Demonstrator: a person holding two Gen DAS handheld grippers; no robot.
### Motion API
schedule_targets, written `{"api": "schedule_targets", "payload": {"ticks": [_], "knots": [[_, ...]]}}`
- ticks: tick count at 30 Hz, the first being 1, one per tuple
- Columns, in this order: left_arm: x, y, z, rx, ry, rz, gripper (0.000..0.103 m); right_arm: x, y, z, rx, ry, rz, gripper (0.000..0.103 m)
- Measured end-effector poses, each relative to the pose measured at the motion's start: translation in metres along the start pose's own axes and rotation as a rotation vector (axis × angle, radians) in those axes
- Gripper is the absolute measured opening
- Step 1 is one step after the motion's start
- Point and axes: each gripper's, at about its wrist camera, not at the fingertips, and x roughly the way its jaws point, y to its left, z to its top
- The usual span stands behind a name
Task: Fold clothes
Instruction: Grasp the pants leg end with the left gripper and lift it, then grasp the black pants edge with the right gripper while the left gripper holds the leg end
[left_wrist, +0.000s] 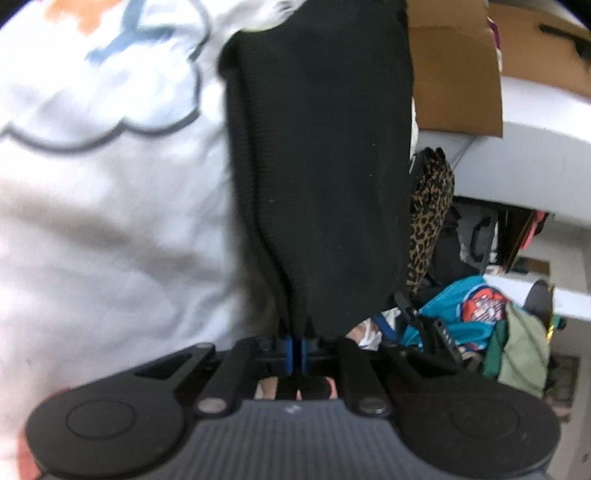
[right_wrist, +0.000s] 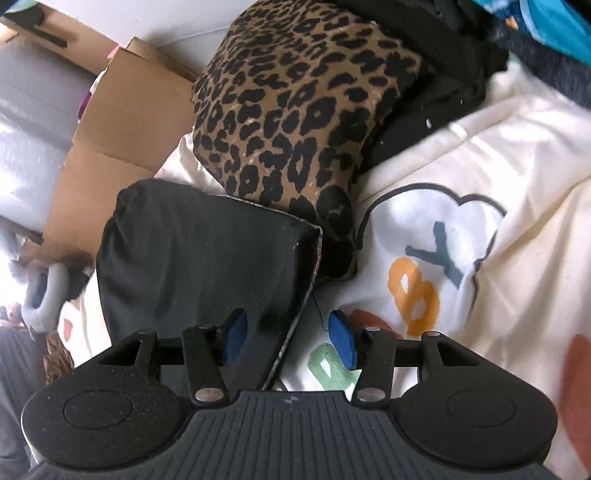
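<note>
left gripper (left_wrist: 296, 349) pinches the black garment (left_wrist: 325, 166) tight; right gripper (right_wrist: 290, 338), jaws apart and holding nothing, should bite its 12 o'clock edge squarely.

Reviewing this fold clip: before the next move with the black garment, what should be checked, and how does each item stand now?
1. Left gripper shut on the black garment: ok, edge pinched between the pads.
2. Right gripper open: ok, pads apart.
3. Black garment's edge between the right pads: ok, not pressed.
4. Leopard-print garment clear of the right gripper: ok, it lies beyond.
5. White printed blanket flat beneath: cannot tell, partly covered.
</note>
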Motion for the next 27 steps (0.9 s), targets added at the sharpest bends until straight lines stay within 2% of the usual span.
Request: {"api": "schedule_targets", "payload": {"ticks": [8, 11, 13, 15, 20, 27], "knots": [[-0.005, -0.008, -0.003, 0.022, -0.006, 0.027, 0.004, 0.01, -0.009, 0.0, 0.093, -0.062, 0.05, 0.055], [-0.007, -0.012, -0.006, 0.046, -0.011, 0.034, 0.004, 0.009, -0.012, 0.0, 0.11, -0.059, 0.048, 0.036], [-0.01, -0.018, -0.008, 0.074, -0.014, 0.042, 0.003, 0.008, -0.014, 0.001, 0.111, -0.053, 0.057, 0.014], [-0.013, -0.024, -0.009, 0.089, -0.016, 0.04, 0.003, 0.004, -0.013, 0.002, 0.102, -0.056, 0.065, 0.007], [-0.028, -0.037, -0.008, 0.118, -0.033, 0.042, 0.003, -0.012, 0.0, -0.002, 0.049, -0.074, 0.078, 0.004], [-0.058, -0.059, -0.006, 0.196, -0.074, 0.071, 0.003, -0.031, 0.031, -0.01, -0.044, -0.056, 0.074, 0.003]]}}
